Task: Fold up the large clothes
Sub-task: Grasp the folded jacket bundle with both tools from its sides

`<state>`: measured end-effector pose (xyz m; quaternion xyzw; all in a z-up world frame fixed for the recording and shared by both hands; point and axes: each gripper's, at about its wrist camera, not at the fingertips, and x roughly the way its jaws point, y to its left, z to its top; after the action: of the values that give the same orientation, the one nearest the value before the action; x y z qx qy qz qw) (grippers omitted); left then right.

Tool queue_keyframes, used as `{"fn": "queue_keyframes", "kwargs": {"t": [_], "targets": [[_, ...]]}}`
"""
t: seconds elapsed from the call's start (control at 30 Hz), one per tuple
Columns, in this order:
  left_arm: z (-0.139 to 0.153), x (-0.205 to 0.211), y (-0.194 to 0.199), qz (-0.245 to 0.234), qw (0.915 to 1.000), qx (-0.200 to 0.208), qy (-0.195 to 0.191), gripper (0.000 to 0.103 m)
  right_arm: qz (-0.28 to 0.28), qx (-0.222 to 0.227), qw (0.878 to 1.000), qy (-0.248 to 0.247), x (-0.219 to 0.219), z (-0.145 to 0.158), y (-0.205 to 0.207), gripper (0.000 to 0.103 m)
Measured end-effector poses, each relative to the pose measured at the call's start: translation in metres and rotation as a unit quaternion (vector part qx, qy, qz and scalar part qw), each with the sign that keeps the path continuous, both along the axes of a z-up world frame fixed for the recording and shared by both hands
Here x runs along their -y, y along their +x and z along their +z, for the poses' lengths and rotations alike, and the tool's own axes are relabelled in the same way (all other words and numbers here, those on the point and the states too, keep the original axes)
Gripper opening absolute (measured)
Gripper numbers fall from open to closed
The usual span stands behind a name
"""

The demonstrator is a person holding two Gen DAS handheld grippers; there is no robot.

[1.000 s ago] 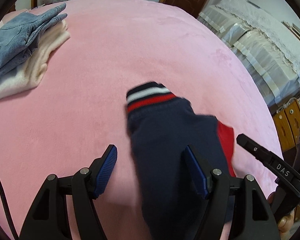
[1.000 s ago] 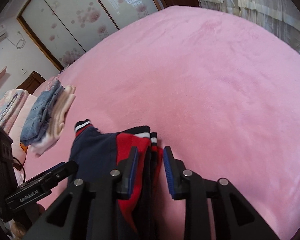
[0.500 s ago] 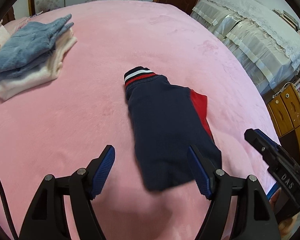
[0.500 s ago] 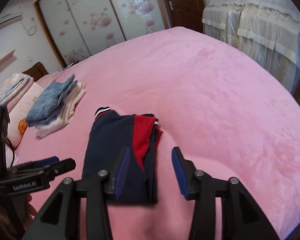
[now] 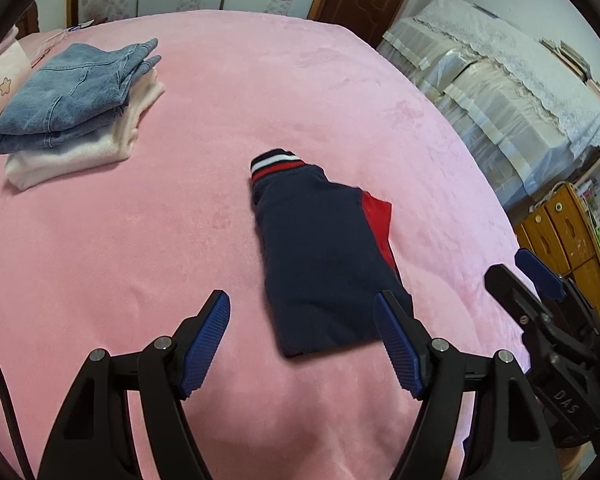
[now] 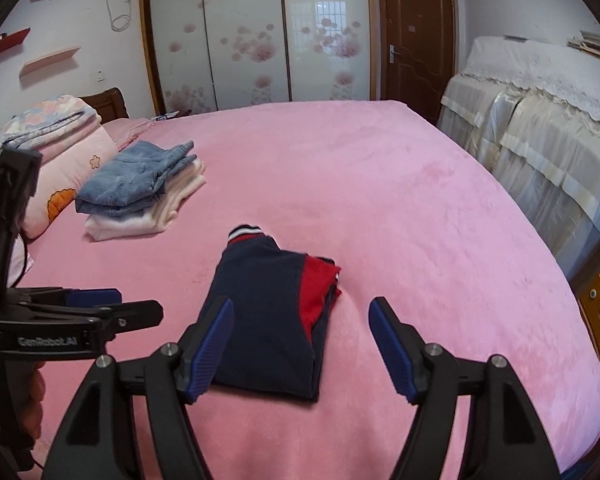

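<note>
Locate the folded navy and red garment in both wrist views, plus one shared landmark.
Left wrist: folded navy and red garment lies centre-right on the pink bed, striped cuff at the far end.
Right wrist: garment lies lower centre, partly behind the left finger.
Shared landmark: folded jeans stack, upper left in both.

Even, soft daylight; a window's glare reflects in the wardrobe doors [image 6: 256, 40]; fisheye bends the edges into dark corners; shadows are faint

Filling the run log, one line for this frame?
left gripper: open, empty | right gripper: open, empty | navy sweater: folded on bed
</note>
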<state>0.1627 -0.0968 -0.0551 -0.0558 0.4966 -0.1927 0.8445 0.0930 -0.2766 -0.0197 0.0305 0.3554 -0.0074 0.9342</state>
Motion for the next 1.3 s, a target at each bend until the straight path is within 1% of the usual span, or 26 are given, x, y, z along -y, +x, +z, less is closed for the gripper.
{"fn": "queue_keyframes", "kwargs": {"t": [0.03, 0.13, 0.23, 0.4, 0.57, 0.67, 0.77, 0.9, 1.07, 1.23, 1.3], "targets": [[-0.002, 0.0, 0.003, -0.003, 1.0, -0.003, -0.007, 0.073, 0.002, -0.001, 1.0, 0.002, 0.001, 0.0, 0.002, 0.071], [-0.015, 0.0, 0.015, -0.003, 0.9987, -0.035, -0.036, 0.073, 0.005, -0.02, 1.0, 0.022, 0.01, -0.005, 0.015, 0.071], [-0.031, 0.003, 0.026, -0.004, 0.9972, -0.054, -0.052, 0.073, 0.014, -0.059, 0.996, 0.063, 0.02, -0.024, 0.033, 0.071], [-0.062, 0.014, 0.042, -0.007, 0.9968, -0.073, -0.032, 0.073, 0.011, -0.111, 0.988, 0.103, 0.035, -0.065, 0.056, 0.071], [-0.093, 0.018, 0.057, -0.005, 0.9946, -0.098, -0.036, 0.073, 0.012, -0.152, 0.976, 0.156, 0.047, -0.106, 0.075, 0.071], [-0.108, 0.02, 0.064, -0.004, 0.9929, -0.111, -0.042, 0.073, 0.01, -0.166, 0.97, 0.175, 0.051, -0.123, 0.082, 0.071], [-0.117, 0.02, 0.071, -0.004, 0.9907, -0.121, -0.062, 0.073, 0.009, -0.175, 0.966, 0.188, 0.053, -0.134, 0.087, 0.071], [-0.129, 0.022, 0.074, -0.006, 0.989, -0.125, -0.078, 0.079, 0.014, -0.179, 0.961, 0.212, 0.057, -0.142, 0.093, 0.071], [-0.139, 0.022, 0.08, -0.012, 0.9854, -0.131, -0.108, 0.081, 0.022, -0.18, 0.952, 0.245, 0.061, -0.152, 0.099, 0.071], [-0.146, 0.023, 0.08, -0.025, 0.9831, -0.128, -0.129, 0.081, 0.032, -0.174, 0.939, 0.296, 0.065, -0.163, 0.105, 0.07], [-0.147, 0.026, 0.079, -0.031, 0.9823, -0.126, -0.135, 0.081, 0.04, -0.171, 0.932, 0.316, 0.066, -0.167, 0.108, 0.065]]}}
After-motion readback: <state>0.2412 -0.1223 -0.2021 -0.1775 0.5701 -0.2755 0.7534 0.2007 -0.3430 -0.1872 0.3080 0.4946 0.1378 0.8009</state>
